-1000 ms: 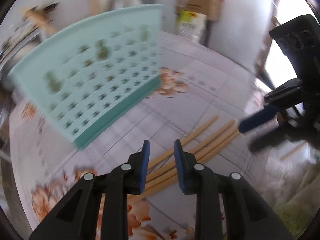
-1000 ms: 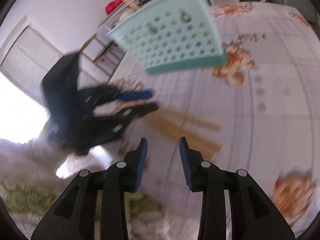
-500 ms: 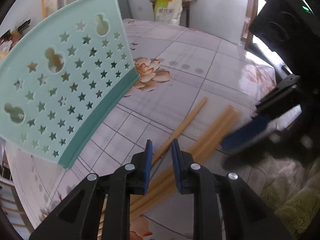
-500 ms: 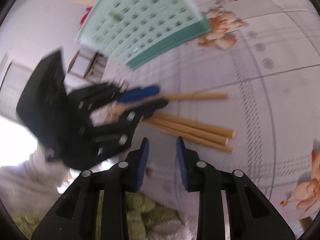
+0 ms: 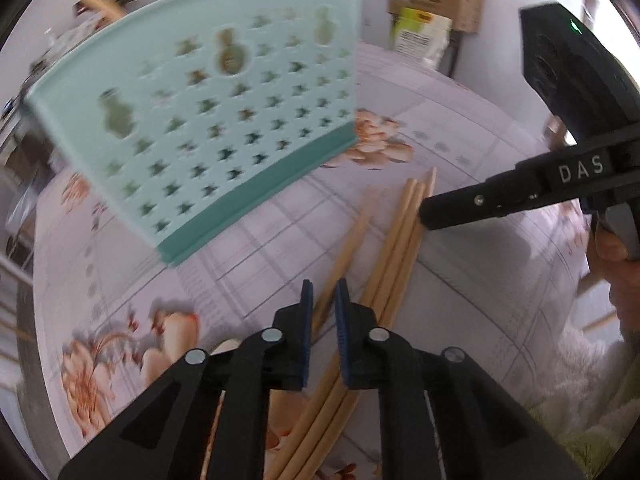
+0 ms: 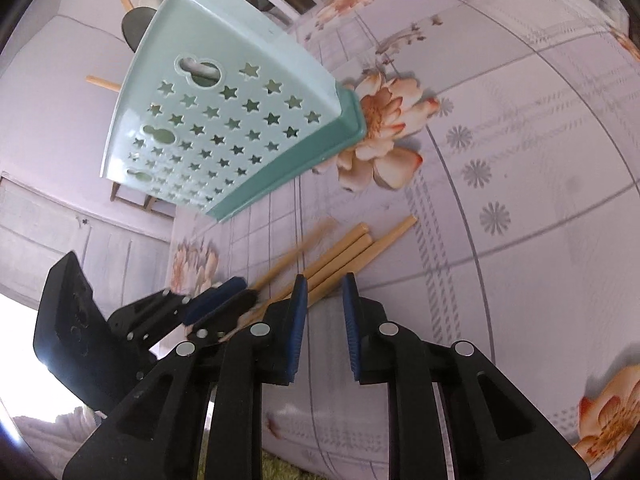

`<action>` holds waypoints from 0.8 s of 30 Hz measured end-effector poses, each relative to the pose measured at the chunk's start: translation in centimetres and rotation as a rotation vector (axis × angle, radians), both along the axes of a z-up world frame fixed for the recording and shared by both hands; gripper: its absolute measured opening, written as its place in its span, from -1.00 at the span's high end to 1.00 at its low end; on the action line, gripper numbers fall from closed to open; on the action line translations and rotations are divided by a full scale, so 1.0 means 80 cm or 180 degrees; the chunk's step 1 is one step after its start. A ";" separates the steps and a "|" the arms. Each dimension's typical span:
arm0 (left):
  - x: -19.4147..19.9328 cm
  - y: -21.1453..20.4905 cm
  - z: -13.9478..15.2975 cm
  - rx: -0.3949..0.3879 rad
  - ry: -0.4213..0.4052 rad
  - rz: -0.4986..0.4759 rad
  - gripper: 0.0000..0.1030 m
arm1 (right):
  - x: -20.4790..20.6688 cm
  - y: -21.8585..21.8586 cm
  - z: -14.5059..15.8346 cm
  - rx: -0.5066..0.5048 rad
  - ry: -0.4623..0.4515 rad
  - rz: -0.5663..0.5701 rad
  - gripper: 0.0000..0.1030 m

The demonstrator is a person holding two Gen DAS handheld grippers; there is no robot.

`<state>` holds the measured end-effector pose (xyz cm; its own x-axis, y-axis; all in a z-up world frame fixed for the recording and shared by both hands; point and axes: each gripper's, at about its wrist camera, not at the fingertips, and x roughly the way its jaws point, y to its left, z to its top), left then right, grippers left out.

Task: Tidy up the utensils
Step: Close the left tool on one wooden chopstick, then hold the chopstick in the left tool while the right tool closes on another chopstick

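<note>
Left tool [image 5: 321,294] — blue-padded fingers stand a narrow gap apart, with one wooden chopstick [image 5: 347,249] running between them; whether the pads touch it cannot be told. Three more chopsticks [image 5: 400,236] lie bundled side by side on the surface [image 5: 460,280], just to the right of this tool, their far ends pointing toward the basket.

Right tool [image 6: 324,290] — released, fingers apart, nothing between them; it hangs over the near ends of the bundled chopsticks [image 6: 344,252]. In the left wrist view its black finger [image 5: 480,200] reaches in from the right and meets the far part of the bundle.

Basket [image 6: 224,120] — pale green plastic with a darker green base, sides pierced with stars and gourd-shaped holes, standing on the surface beyond the chopsticks, apart from them.

Surface covering — pale lilac cloth printed with a grid and orange flowers [image 6: 380,120].

Writing — "DAS" in white letters on the right tool's body [image 5: 580,170]. A yellow-green package [image 5: 420,34] in the background carries print too blurred to read.
</note>
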<state>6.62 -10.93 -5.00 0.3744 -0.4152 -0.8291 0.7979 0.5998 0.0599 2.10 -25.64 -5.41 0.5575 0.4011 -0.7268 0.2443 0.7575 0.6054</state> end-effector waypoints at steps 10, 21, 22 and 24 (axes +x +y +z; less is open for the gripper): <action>0.020 0.051 0.003 -0.0229 0.0239 0.0476 0.89 | 0.010 0.006 0.016 -0.0209 0.0034 -0.0037 0.59; 0.018 0.050 0.000 -0.0243 0.0234 0.0455 0.89 | 0.011 0.045 0.026 -0.0973 0.0106 -0.0062 0.88; 0.018 0.050 0.001 -0.0241 0.0235 0.0452 0.89 | 0.009 0.043 0.024 -0.1000 0.0133 -0.0076 0.89; 0.018 0.050 0.000 -0.0232 0.0237 0.0448 0.89 | 0.001 0.036 0.022 -0.0925 0.0166 -0.0122 0.86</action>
